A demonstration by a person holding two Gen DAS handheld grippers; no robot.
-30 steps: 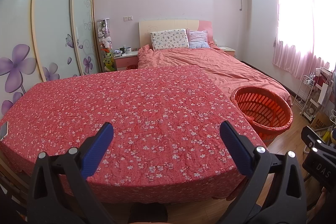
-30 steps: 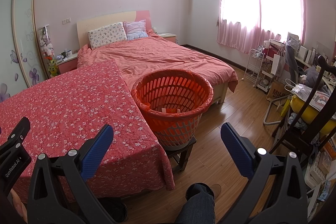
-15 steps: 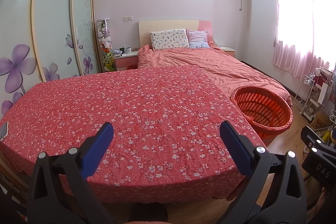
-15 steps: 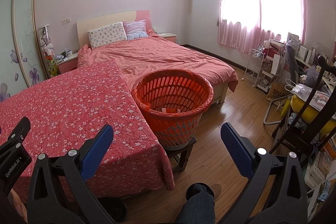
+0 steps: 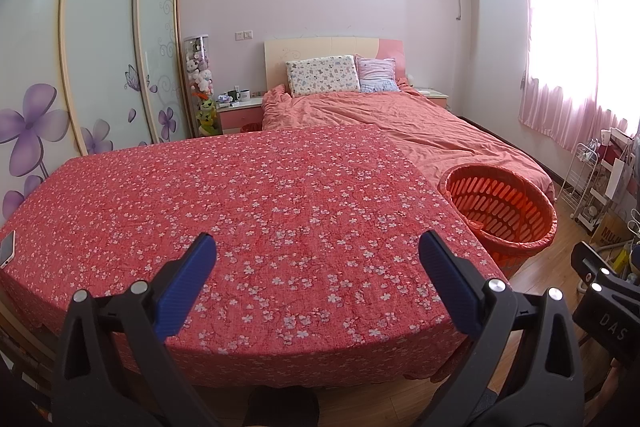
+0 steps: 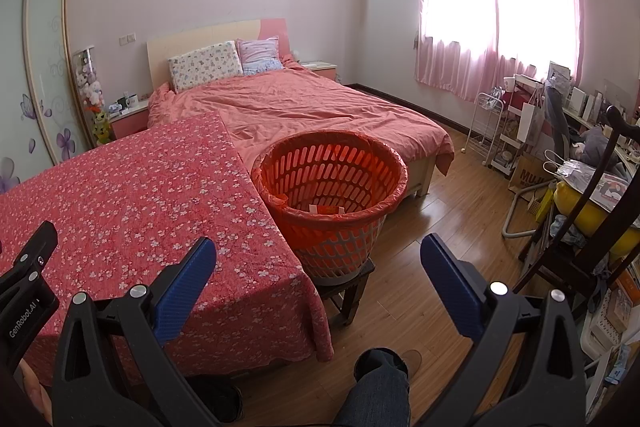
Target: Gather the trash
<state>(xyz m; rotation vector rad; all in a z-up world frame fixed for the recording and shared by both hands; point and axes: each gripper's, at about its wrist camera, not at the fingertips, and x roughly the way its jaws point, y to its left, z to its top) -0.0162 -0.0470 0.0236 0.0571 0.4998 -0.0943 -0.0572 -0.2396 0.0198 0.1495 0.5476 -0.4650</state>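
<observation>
An orange slotted basket (image 6: 332,183) lined with an orange bag stands on a low stool at the table's right end; a bit of paper lies at its bottom. It also shows in the left wrist view (image 5: 500,211). My left gripper (image 5: 316,255) is open and empty over the near edge of the table with the red floral cloth (image 5: 240,195). My right gripper (image 6: 318,255) is open and empty, held in front of the basket over the table's corner (image 6: 280,267). No loose trash shows on the cloth.
A phone (image 5: 7,249) lies at the table's left edge. A bed (image 6: 312,111) stands behind the table and basket. A dark chair (image 6: 592,227), a white cart (image 6: 486,123) and cluttered shelves line the right. My knee (image 6: 380,387) is below.
</observation>
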